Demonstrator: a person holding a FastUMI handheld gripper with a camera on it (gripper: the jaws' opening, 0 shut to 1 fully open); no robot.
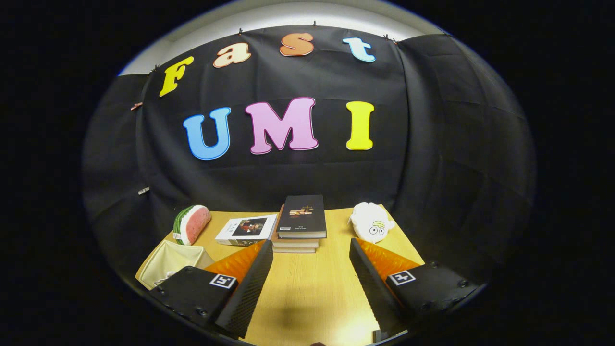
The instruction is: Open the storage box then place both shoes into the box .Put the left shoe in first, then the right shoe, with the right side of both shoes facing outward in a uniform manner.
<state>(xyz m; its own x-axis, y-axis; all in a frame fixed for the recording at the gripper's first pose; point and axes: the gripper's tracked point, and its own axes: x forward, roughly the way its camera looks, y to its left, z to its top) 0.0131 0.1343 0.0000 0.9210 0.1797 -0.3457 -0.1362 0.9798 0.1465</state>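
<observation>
My gripper (311, 250) stands open above the wooden table (312, 288), with bare tabletop between its two black fingers (250, 283). A cream-coloured container (166, 262), maybe the storage box, lies just left of the left finger and is partly hidden by it. No shoe is in sight.
Beyond the fingers a stack of dark books (300, 226) lies mid-table, with a white book (246, 229) beside it on the left. A watermelon-slice plush (192, 223) sits at the far left. A white plush toy (371, 222) sits at the far right. The black cloth wall closes the back.
</observation>
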